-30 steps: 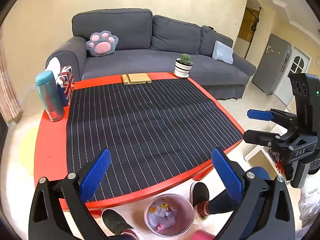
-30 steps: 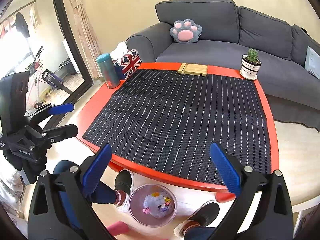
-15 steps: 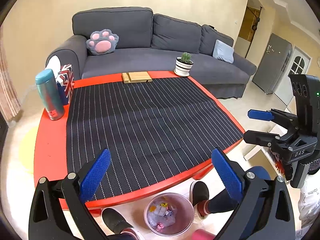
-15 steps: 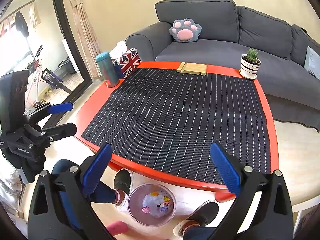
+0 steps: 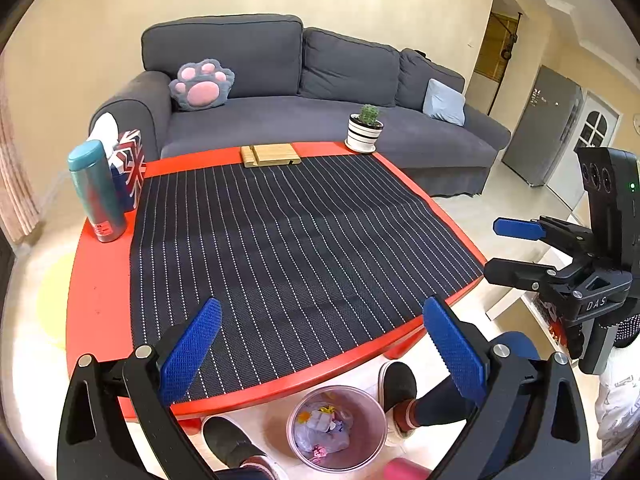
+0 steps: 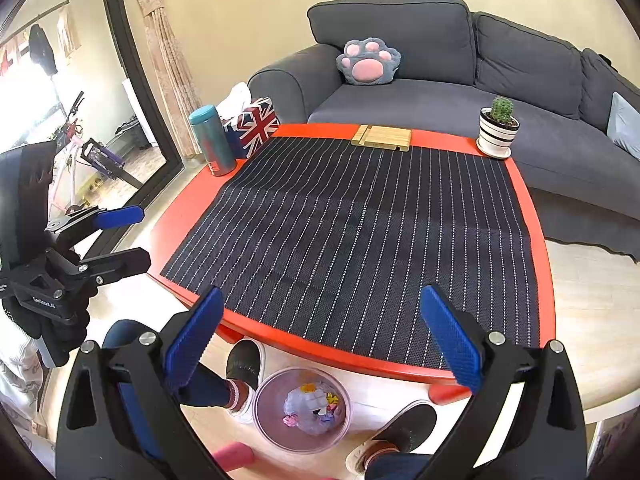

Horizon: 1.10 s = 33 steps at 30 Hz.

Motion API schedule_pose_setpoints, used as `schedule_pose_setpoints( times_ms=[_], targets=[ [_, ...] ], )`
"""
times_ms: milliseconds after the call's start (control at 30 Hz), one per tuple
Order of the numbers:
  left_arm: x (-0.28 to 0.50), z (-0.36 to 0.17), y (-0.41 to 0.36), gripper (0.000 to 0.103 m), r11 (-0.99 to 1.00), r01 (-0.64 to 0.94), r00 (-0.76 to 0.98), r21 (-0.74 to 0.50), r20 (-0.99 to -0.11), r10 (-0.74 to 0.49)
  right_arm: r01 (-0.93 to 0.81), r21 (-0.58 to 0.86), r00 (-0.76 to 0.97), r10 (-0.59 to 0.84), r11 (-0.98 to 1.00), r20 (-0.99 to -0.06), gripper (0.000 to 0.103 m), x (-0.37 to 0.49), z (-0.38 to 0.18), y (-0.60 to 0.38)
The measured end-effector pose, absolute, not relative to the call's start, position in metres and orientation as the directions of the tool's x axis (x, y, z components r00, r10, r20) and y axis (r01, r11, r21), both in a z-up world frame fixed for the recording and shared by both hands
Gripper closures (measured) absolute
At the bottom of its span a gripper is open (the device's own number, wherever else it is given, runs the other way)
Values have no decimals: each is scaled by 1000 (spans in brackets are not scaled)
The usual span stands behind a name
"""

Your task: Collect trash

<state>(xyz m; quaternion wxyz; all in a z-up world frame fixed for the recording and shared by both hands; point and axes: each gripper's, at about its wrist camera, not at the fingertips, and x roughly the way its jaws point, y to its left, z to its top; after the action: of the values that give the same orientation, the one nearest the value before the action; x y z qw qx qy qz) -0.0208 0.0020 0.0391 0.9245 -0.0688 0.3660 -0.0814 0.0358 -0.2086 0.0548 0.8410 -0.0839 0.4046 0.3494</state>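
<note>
A clear round trash bin stands on the floor just in front of the red table's near edge. Crumpled wrappers and paper lie inside it. No loose trash shows on the black striped mat. My left gripper hovers open over the table's near edge, above the bin, with nothing between its blue pads. My right gripper is open too, level with the left one and off to its right.
On the red table stand a teal bottle, a Union Jack tissue box, a wooden stand and a potted cactus. A grey sofa lies behind. A person's feet flank the bin.
</note>
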Motion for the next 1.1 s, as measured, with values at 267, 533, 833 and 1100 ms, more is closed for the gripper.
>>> schedule_pose_setpoints(
  times_ms=[267,533,833,1100],
  targets=[
    [-20,39,2,6,977,101,719,-186,-666,-201,-655,142,429,521,742,-738,6,36,55,-209],
    [-19,39,0,6,976,105,719,-188,-664,-206,-655,142,429,520,742,-739,6,36,54,-209],
    [-19,40,-1,6,976,110,719,-188,-663,-209,-654,142,429,518,743,-740,6,37,53,-210],
    [-19,41,0,6,976,109,719,-190,-663,-210,-653,143,429,519,744,-739,6,37,52,-209]
  ],
)
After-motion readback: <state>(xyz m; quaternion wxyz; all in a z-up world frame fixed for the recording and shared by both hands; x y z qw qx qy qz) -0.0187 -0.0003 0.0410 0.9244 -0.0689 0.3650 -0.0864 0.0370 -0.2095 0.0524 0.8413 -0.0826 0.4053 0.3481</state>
